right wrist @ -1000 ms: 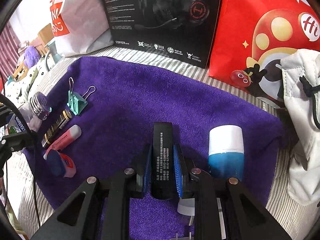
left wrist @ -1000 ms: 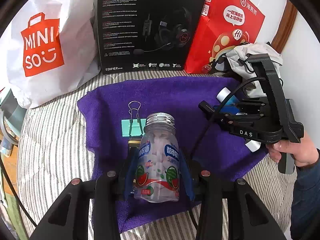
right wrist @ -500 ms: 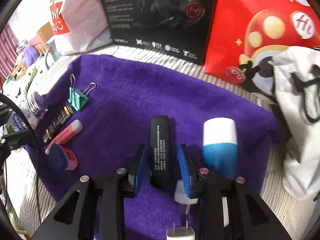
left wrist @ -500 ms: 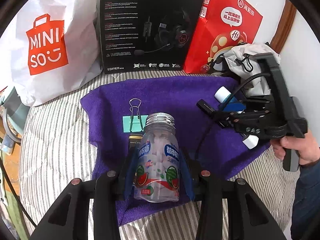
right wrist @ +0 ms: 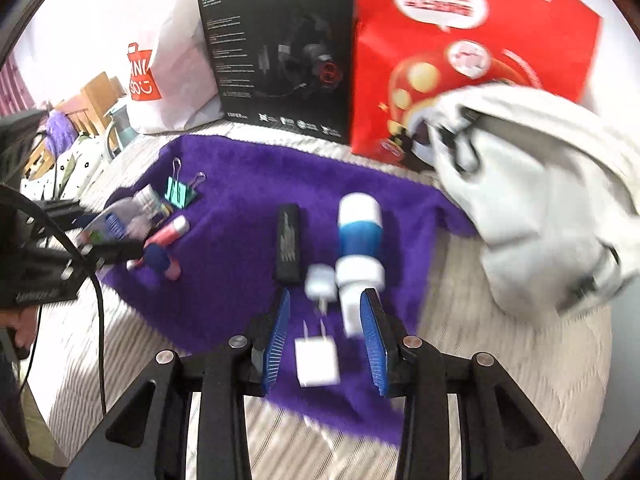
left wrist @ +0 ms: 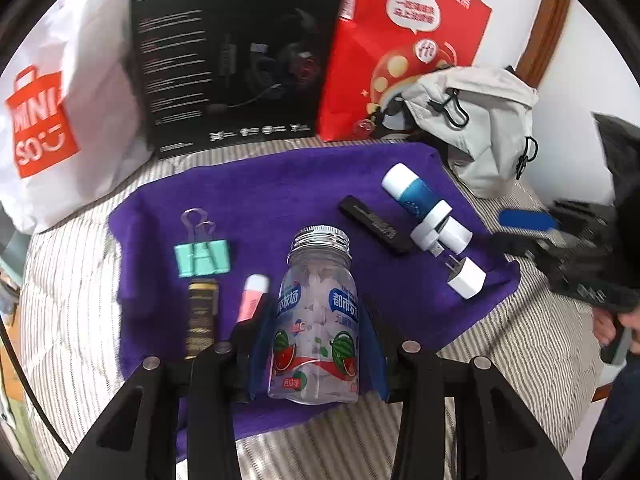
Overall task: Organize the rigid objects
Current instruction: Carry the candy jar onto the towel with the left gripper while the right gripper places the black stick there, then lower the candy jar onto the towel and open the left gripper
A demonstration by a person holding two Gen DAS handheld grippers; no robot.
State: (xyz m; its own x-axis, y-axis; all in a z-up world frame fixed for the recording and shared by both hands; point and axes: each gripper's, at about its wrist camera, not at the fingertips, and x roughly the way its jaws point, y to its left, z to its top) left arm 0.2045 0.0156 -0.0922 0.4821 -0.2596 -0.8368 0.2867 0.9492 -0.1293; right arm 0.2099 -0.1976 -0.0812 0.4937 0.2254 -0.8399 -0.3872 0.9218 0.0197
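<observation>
The left gripper [left wrist: 316,344] is clamped on a clear plastic bottle [left wrist: 316,320], low in the centre of the left view; the bottle's long axis runs along the fingers, its ribbed metal cap pointing up-frame toward the black box [left wrist: 240,56]. White tablets show through its wall under a watermelon label. It sits over the near edge of a fuzzy purple towel [left wrist: 280,184] spread on striped fabric. Left of the bottle lie a pink tube [left wrist: 252,296] and a dark gold-lettered battery [left wrist: 202,316], both lengthwise up-frame, with a mint binder clip [left wrist: 202,258] above them, its wire handles pointing away. Right of centre a flat black stick [left wrist: 374,229] and a blue-and-white cylinder [left wrist: 416,200] lie parallel, slanting toward the upper left. A white plug [left wrist: 466,276] lies below them. The right gripper [right wrist: 328,344] stands wide apart and empty, blue ribbed pads [right wrist: 276,340] either side of the plug, blurred.
</observation>
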